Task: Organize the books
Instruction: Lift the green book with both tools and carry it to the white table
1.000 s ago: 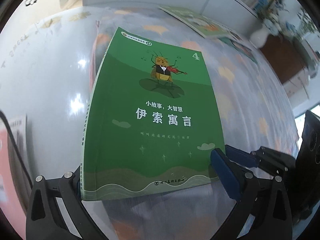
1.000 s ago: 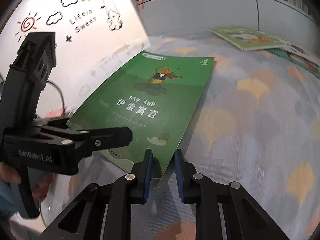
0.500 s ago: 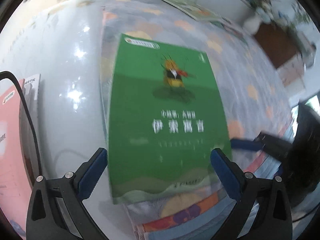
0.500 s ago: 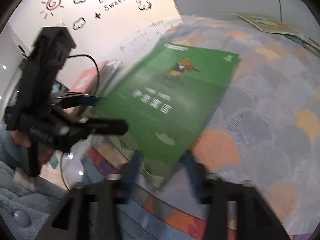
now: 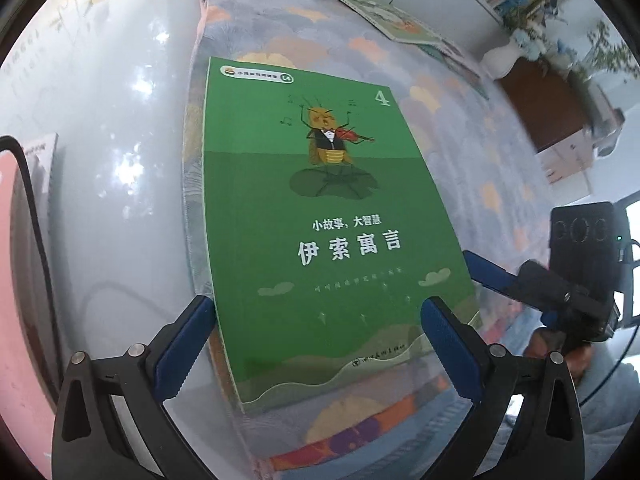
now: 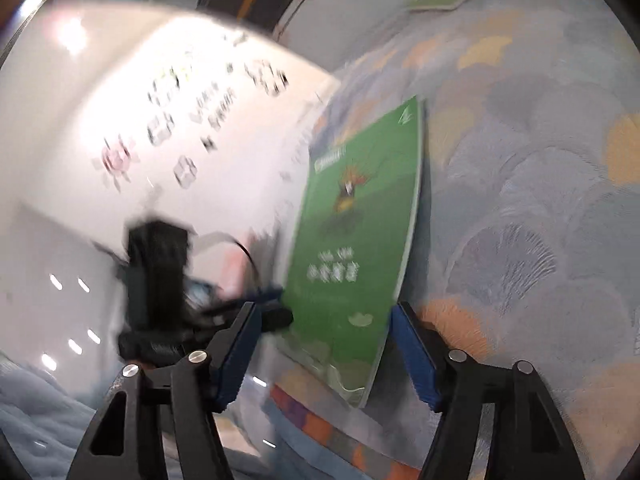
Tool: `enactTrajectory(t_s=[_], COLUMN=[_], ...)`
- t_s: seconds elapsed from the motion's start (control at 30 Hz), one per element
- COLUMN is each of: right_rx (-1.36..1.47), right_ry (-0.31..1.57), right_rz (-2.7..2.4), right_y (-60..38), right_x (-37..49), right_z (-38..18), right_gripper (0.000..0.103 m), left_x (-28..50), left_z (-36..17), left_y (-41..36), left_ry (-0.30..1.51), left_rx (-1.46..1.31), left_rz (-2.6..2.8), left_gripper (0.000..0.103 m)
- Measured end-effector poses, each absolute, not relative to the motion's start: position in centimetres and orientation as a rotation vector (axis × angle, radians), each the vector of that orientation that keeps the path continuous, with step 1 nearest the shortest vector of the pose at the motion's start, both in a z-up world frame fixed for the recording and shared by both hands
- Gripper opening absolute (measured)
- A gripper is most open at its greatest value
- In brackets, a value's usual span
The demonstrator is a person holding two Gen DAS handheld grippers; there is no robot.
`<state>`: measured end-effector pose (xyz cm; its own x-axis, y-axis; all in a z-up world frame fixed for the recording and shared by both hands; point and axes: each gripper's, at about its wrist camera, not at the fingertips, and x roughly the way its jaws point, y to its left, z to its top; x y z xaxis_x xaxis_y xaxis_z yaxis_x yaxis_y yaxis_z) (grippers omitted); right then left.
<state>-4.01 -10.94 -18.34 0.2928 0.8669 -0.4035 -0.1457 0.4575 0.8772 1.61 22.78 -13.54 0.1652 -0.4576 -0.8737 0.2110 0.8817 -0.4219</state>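
Nearest the left wrist camera, the left gripper point(image 5: 316, 344) stands wide open, its blue pads point(image 5: 185, 344) flanking the near end of the green book point(image 5: 320, 220) — one pad just beside the spine edge at about 8 o'clock, the other over the cover's lower right corner at about 4 o'clock, neither visibly pressing on it. The right gripper point(image 6: 326, 350) is also spread, with the book's near corner lying between its blue fingers point(image 6: 416, 356) and nothing clamped; that view is smeared, so whether a pad brushes the cover cannot be told. The green book lies flat, cover up, on the patterned cloth point(image 5: 460, 152) over the surface, its spine side close to the cloth's left edge beside the glossy white surface point(image 5: 120, 140). Judging from this, the step in hand looks like squaring or settling this book in its spot, now let go — the next move probably calls for drawing both grippers clear without dragging the thin cover, then going for another volume. At about 9 o'clock a pink book point(image 5: 16, 280) lies under a black cable point(image 5: 36, 216). Farther off, at about 1 o'clock, a pale green picture book point(image 5: 380, 12) lies flat on the same cloth, a likely candidate to collect, with shelved books beyond it.
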Motion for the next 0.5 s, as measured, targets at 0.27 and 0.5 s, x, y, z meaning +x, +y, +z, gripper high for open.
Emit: enactTrajectory(t_s=[0.27,0.5], right_rx=[0.62,0.498], right_ry=[1.223,1.186], right_rz=[0.76,0.717], right_y=[-6.3,-3.9], right_x=[-2.5,-3.4], right_z=[-18.8,-17.2], right_gripper=[0.04,0.013], left_x=[0.5,0.0], left_z=[-13.3,-13.6], left_y=[20.2,20.5], left_ry=[1.355,1.334], left_rx=[-0.333,-0.379], left_rz=[-0.631,-0.583], left_gripper=[0.1,0.1])
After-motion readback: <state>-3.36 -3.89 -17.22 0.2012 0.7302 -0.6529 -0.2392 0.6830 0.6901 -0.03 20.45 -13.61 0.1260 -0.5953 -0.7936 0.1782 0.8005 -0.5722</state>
